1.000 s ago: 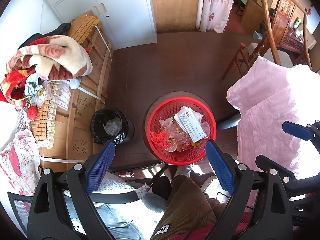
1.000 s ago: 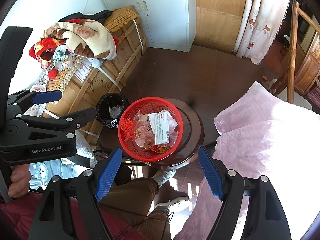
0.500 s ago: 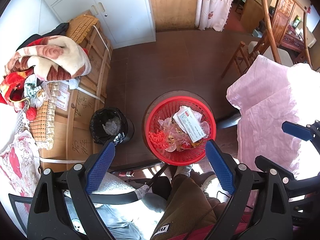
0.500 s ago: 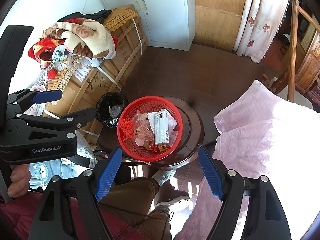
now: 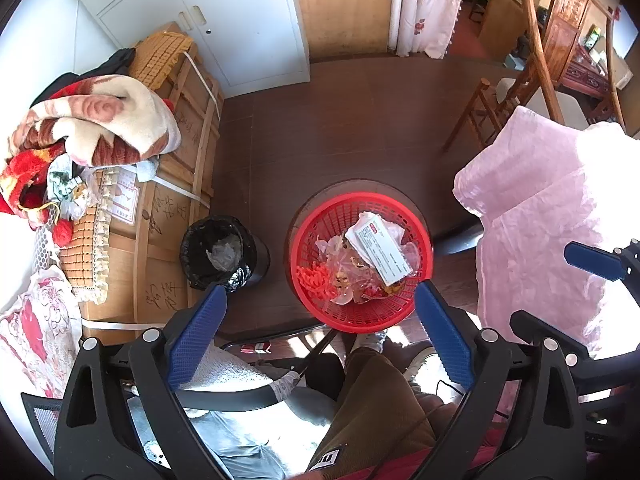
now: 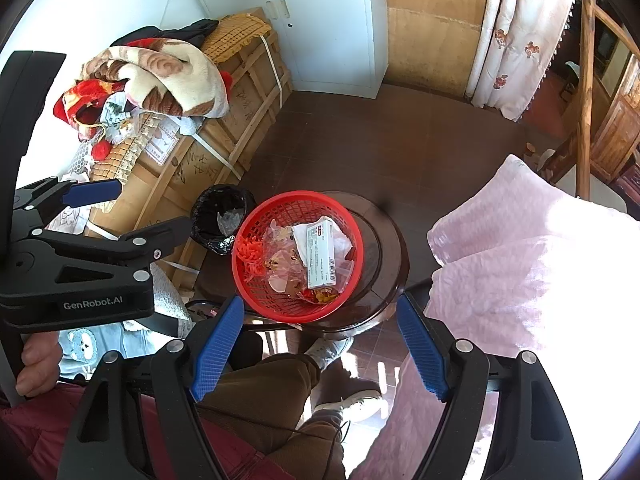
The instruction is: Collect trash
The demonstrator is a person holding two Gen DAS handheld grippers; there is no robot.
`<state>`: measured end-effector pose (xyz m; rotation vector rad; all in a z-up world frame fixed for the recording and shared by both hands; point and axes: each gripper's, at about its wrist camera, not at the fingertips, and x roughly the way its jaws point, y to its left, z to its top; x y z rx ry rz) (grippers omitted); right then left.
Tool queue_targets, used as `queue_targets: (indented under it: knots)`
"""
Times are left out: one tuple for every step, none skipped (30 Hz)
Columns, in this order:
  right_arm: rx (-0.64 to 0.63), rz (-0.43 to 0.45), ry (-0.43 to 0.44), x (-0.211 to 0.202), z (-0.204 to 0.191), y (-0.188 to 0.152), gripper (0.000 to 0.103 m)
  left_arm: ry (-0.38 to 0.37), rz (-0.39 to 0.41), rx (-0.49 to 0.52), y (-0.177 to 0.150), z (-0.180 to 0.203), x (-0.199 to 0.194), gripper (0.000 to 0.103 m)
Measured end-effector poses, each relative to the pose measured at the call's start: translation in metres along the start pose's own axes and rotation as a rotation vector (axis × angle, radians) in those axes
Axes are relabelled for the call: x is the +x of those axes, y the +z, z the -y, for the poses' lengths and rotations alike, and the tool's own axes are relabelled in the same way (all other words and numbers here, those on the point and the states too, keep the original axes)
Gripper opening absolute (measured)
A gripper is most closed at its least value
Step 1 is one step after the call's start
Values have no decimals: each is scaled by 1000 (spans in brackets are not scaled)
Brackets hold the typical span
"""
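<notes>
Dark brown tiled floor [image 5: 360,128] – round dark wooden stool [image 6: 384,240] on it carries the red plastic mesh basket [image 5: 340,216], which holds a white printed carton [image 5: 380,248], clear wrappers and orange scraps. Black-lined trash bin [image 5: 218,252] stands just left of the stool. Left gripper [image 5: 320,344] and right gripper [image 6: 320,344] hang above, near side – both spread wide, nothing between the blue pads. Pink bedspread [image 6: 520,272] right.

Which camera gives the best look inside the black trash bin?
The left wrist view: it looks almost straight down into the black trash bin, showing crumpled plastic inside. In the right wrist view the left gripper's arm partly covers it.
</notes>
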<state>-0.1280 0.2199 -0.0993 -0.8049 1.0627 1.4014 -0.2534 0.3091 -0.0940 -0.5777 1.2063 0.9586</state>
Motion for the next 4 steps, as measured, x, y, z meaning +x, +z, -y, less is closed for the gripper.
queue_targets:
  knots:
    - [0,-1,0,0,0,1,77,0,-2,0,2,0,0,92]
    - [0,-1,0,0,0,3,77,0,-3,-1,1,-1,0,92]
    - [0,-1,0,0,0,1,77,-1,-1,0,2,-1,0,92]
    - [2,-2,0,0,0,2,77,-2,-2,2,4,-1,1,92]
